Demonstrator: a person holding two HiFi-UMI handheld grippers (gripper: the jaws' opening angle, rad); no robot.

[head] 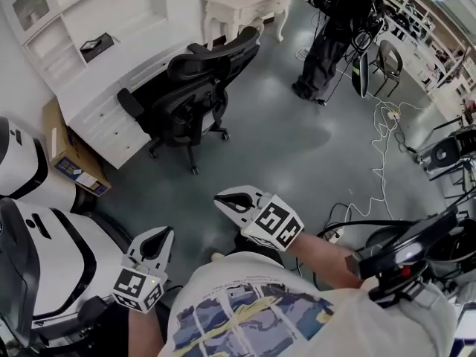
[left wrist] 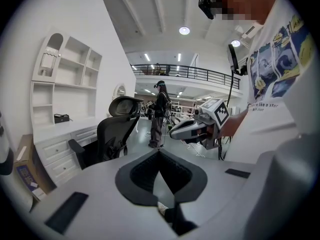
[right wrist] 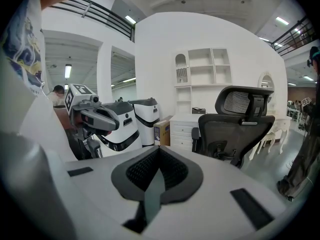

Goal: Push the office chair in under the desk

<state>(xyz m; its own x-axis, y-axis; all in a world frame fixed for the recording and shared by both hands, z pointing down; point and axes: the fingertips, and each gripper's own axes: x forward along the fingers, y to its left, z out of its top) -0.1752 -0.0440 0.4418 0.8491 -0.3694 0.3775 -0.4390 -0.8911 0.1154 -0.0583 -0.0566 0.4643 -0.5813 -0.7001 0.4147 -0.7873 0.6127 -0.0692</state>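
A black office chair (head: 195,88) stands on the grey floor beside the white desk (head: 119,58), its seat turned toward the desk and its back toward the room. It also shows in the left gripper view (left wrist: 112,134) and the right gripper view (right wrist: 240,129). My left gripper (head: 158,238) is held low near my body, shut and empty. My right gripper (head: 229,199) is also shut and empty, about a metre short of the chair. Neither touches the chair.
A cardboard box (head: 67,151) sits by the desk's near end. A white and black robot body (head: 44,229) stands at my left. A person (head: 335,28) stands beyond the chair. Cables (head: 383,155) and equipment (head: 424,251) lie at the right. A small white table (head: 245,6) stands at the back.
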